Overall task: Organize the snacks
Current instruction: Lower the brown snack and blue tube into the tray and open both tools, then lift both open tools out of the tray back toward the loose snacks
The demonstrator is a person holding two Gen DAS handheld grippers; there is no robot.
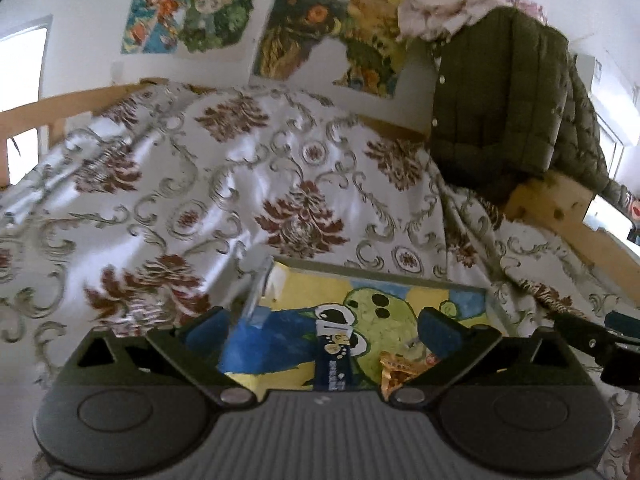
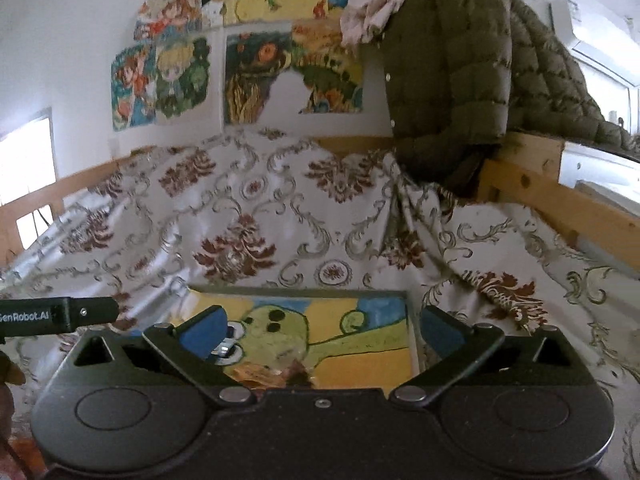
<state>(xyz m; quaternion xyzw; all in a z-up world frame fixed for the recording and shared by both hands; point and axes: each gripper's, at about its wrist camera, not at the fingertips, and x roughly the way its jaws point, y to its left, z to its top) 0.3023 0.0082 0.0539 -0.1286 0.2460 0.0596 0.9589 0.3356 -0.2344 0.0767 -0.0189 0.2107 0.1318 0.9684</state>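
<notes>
Snacks in painted tray, both tools released

Snacks lie in a shallow tray [image 1: 384,280] whose floor bears a painted green cartoon figure on yellow and blue. The tray rests on a bed covered by a white cloth [image 1: 224,184] with a brown and grey floral pattern.

Left wrist view: a dark blue packet [image 1: 334,364] lies on the tray floor near the near edge, roughly midway between the fingers. An orange wrapper [image 1: 394,372] lies just to its right, also at the near edge. A clear, silvery wrapper [image 1: 256,292] stands tilted at the tray's far left corner, above a blue patch whose nature cannot be told.

Left tool [image 1: 324,328]: jaws spread wide, blue pads apart, nothing gripped. The packets lie below and between the fingers; no pad presses on them.

Right tool [image 2: 322,330]: jaws likewise spread wide, nothing gripped. In the right wrist view a small silvery item [image 2: 225,350] shows just beside the left pad, and an orange-brown wrapper [image 2: 272,374] lies at the tray's near edge, partly hidden by the tool body. Contact with either cannot be told.

Each tool shows at the edge of the other's view, so the two are side by side over the tray.

Behind the bed, an olive quilted jacket [image 1: 500,92] hangs over a wooden rail [image 2: 560,200]. Colourful drawings [image 1: 188,12] are fixed to the white wall.
</notes>
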